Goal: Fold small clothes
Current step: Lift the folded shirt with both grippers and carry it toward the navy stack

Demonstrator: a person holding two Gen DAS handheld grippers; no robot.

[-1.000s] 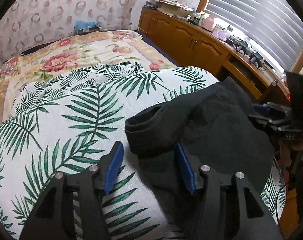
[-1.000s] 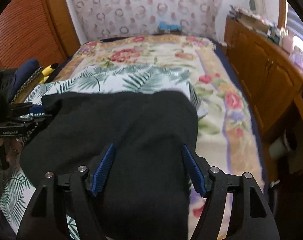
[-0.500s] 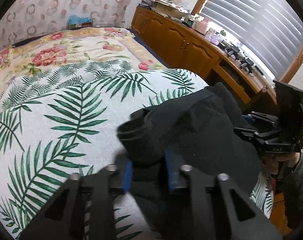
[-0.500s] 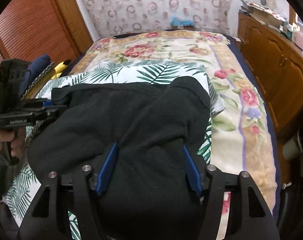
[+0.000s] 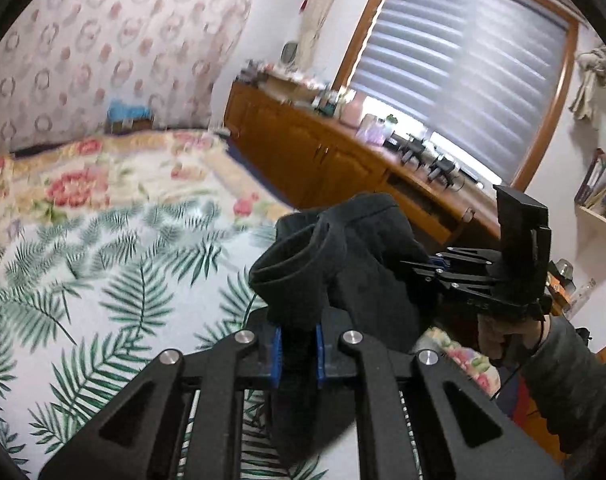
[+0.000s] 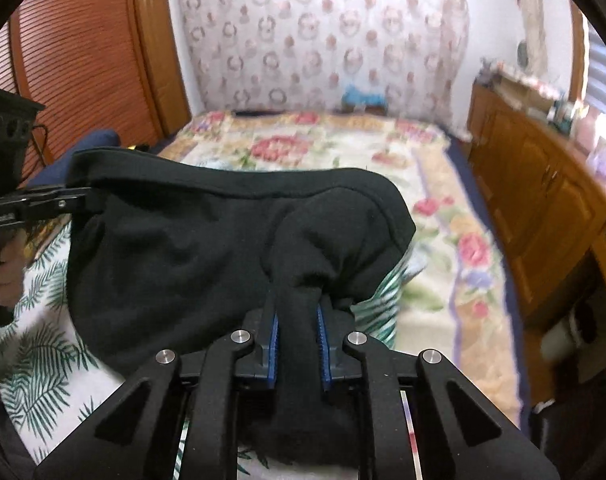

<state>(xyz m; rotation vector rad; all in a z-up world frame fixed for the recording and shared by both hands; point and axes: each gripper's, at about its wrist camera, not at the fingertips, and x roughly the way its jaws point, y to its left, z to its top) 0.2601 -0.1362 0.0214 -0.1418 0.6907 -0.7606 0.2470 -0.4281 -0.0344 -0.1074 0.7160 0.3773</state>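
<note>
The left gripper (image 5: pixel 297 354) is closing its blue pads on a bunched fold of a black garment (image 5: pixel 355 272), the cloth pinched between them. The right gripper (image 6: pixel 297 346) is closing likewise, a thick roll of the same garment caught between its pads.

Stretched between the two grippers, the garment hangs in a dark sag above a bed (image 6: pixel 435 264), its seamed top edge running across the right wrist view. In the left wrist view a rolled opening of the cloth gapes just beyond the pads. A person's hand (image 5: pixel 499 336), in a grey sleeve (image 5: pixel 571 376), grips the right gripper's handle beside the garment.

A white sheet printed with green palm leaves (image 5: pixel 83 304) lies under the garment, spread over a floral bedspread (image 6: pixel 343 152). A long wooden cabinet (image 5: pixel 323 156) crowded with small items runs along the bed's side beneath a window blind (image 5: pixel 463 68). Patterned wallpaper (image 6: pixel 323 32) covers the far wall.
</note>
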